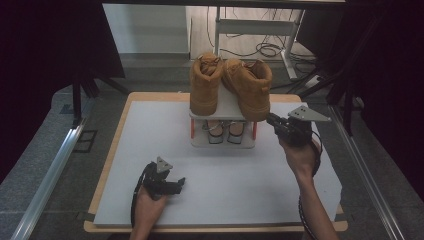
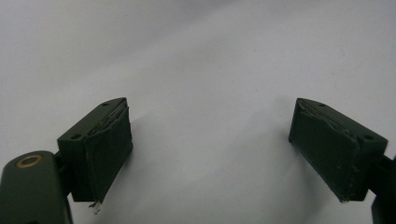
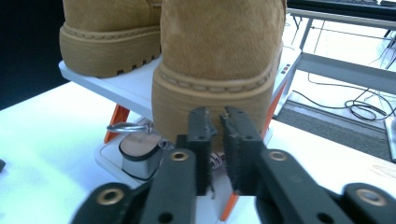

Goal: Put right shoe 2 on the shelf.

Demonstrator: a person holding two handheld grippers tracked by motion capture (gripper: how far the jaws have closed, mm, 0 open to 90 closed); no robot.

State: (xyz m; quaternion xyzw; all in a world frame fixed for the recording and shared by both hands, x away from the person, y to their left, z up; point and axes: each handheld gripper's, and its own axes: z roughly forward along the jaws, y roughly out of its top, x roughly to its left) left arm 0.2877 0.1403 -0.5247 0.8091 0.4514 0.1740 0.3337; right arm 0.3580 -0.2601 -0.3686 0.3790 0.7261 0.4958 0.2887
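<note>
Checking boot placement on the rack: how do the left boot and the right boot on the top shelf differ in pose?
1. The left boot stands square, heel toward the person; the right boot is turned at an angle.
2. The left boot sits within the top shelf; the right boot's heel overhangs its front edge.
3. The right tool, shut, is at the right boot's heel; no tool is near the left boot.

Both are tan, upright, with ridged soles.

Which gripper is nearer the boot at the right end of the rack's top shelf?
Right. The right gripper sits just at that boot's heel, jaws nearly together. The left gripper rests open on the table, well short of the rack.
</note>
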